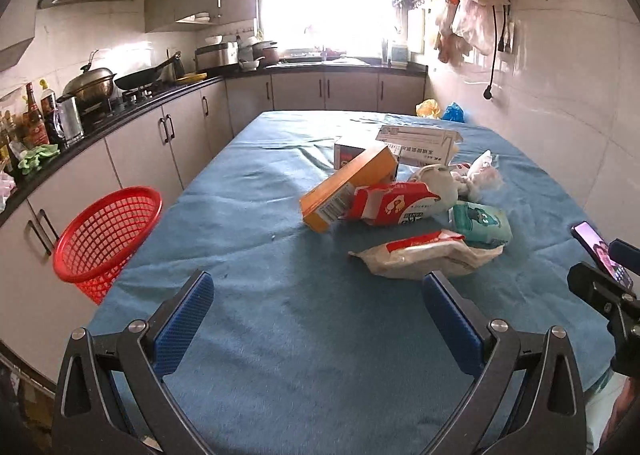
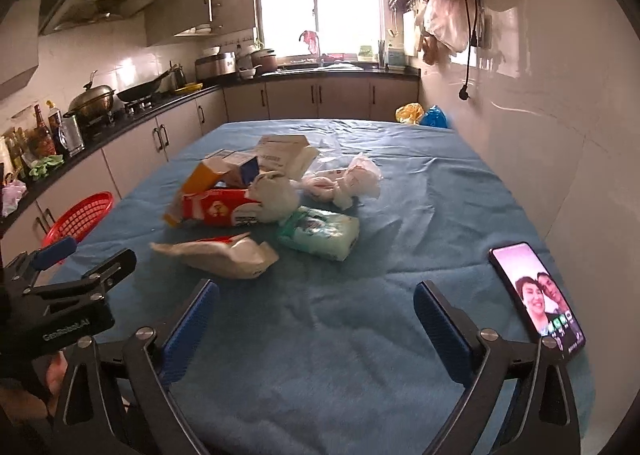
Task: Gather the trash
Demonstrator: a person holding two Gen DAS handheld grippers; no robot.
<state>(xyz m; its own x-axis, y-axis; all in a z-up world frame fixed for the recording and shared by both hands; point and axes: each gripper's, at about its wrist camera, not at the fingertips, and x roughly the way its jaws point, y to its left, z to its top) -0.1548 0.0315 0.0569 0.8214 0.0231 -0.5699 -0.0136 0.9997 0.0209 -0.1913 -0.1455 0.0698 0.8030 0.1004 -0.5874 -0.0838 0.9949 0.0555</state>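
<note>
Left wrist view: the left hand-held gripper [image 1: 318, 309] hung low over the near part of the counter [image 1: 280, 335], its two blue-padded jaws spread wide with nothing between them. The right hand-held gripper [image 2: 316, 319] matched it, jaws parted and empty, over the same blue cloth. Both sat short of the trash, apparently poised for a first pick, with nothing collected yet.

Just ahead of the left gripper lay a crumpled white wrapper [image 1: 424, 257] with a red stripe, the nearest piece and probably the easiest first grab. Beyond it, touching or overlapping one another in one loose pile at mid-counter, were:
- one pale green tissue pack [image 1: 482, 223]
- one red and white carton [image 1: 390, 205] on its side
- one orange box [image 1: 350, 187] tilted against the carton
- one white lumpy bag [image 1: 438, 183]
- one bundle of crumpled tissue [image 1: 480, 175]
- one small dark-faced box [image 1: 348, 153] and one white printed box [image 1: 416, 141] at the back

That made about eight pieces, though overlaps could hide more.

One red mesh basket [image 1: 108, 239] stood off the counter's left edge, beside the left gripper's side, likely so trash could be dropped straight over the edge. It looked empty.

One phone [image 2: 536, 295], screen lit, lay near the right edge, well apart from the pile, so seemingly not trash.
</note>
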